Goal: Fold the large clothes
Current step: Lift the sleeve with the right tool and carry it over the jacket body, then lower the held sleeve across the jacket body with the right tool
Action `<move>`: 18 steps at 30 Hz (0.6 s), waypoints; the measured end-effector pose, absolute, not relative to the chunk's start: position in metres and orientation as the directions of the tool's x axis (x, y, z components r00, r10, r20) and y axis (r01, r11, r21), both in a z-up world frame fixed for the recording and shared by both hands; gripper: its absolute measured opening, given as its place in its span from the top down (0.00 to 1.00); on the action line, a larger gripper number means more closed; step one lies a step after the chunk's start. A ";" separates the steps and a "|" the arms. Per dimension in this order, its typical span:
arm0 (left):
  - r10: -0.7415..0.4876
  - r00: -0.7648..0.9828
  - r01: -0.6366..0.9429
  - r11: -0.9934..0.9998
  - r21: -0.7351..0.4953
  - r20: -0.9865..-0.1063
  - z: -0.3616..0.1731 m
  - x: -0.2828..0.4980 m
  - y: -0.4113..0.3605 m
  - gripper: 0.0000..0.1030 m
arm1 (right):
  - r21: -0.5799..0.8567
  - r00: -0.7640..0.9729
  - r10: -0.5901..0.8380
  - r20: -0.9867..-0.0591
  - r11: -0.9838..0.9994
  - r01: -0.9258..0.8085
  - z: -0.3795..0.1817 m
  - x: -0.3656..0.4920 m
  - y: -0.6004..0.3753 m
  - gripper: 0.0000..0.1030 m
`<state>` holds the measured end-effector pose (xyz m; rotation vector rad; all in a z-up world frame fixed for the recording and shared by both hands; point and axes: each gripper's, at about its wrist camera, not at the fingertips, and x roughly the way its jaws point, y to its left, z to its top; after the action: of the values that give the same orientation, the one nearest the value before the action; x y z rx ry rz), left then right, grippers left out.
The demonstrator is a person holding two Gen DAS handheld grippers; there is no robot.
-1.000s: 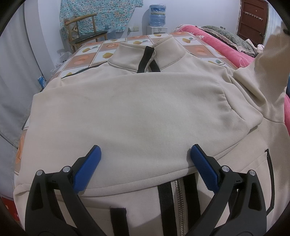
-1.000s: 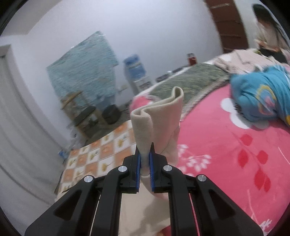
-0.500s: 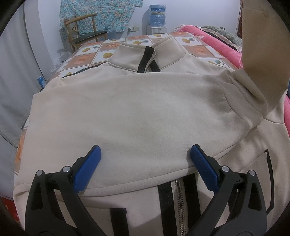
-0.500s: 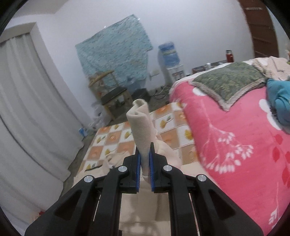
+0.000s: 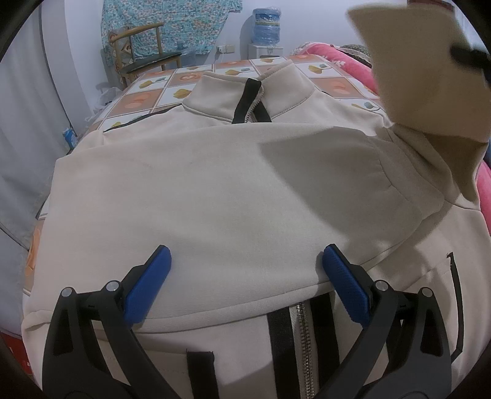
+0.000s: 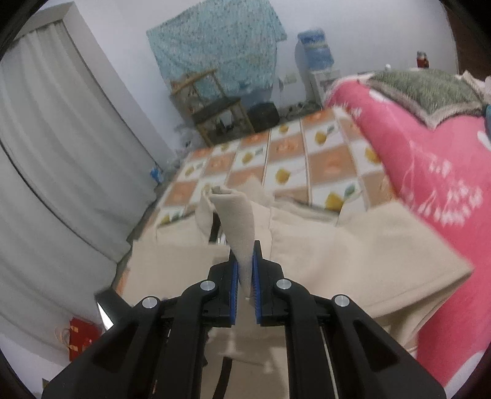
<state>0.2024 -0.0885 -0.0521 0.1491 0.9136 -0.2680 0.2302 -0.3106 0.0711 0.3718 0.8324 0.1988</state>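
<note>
Two grippers divide the work here, one idle and one carrying. Nearest in the left wrist view, the left gripper (image 5: 245, 270) hangs with its blue-padded jaws spread wide and nothing between them, low over the cream fleece zip-up jacket (image 5: 214, 190); it looks parked there so it can pin or smooth the cloth once the fold lands. The jacket lies front-up on a tiled-pattern mat (image 5: 184, 79) spread over the bed, its silver zipper with black trim (image 5: 302, 337) running toward the camera. One cream sleeve (image 5: 307, 190) is already laid flat across the chest, its cuff toward the right of the picture, which suggests the first sleeve fold is done.

In the right wrist view, the right gripper (image 6: 244, 276) is clamped tight on a bunched cream cuff of the other sleeve (image 6: 236, 227), the cloth standing up out of the narrow jaws. It holds the cuff by its end so the whole sleeve trails after it and can be drawn across the body. From the left wrist view, that lifted sleeve (image 5: 429, 79) hangs at upper right, casting a shadow on the chest below, so it is raised clear of the jacket and not yet laid.

Beyond the stand-up collar (image 5: 245, 89) lies more mat, then a pink floral blanket (image 6: 429, 190) to the right. Farthest off are a wooden chair (image 5: 141, 52) and a blue water dispenser bottle (image 5: 265, 24) against the wall.
</note>
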 end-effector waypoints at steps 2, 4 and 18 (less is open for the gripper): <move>-0.165 0.581 0.291 0.957 0.014 -0.797 -0.052 0.202 -0.088 0.07 | 0.394 0.656 0.307 -0.689 0.919 -0.016 0.056 0.226 -0.304 0.92; -0.165 0.581 0.291 0.957 0.014 -0.797 -0.052 0.202 -0.088 0.07 | 0.388 0.658 0.291 -0.694 0.922 0.001 0.040 0.223 -0.300 0.92; -0.165 0.582 0.291 0.957 0.014 -0.796 -0.052 0.202 -0.088 0.07 | 0.217 0.592 0.215 -0.776 0.974 -0.069 -0.024 0.225 -0.266 0.79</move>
<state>0.2024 -0.0880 -0.0523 0.1490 0.9123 -0.2671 0.2249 -0.2663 -0.0244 0.1706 0.9233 0.1664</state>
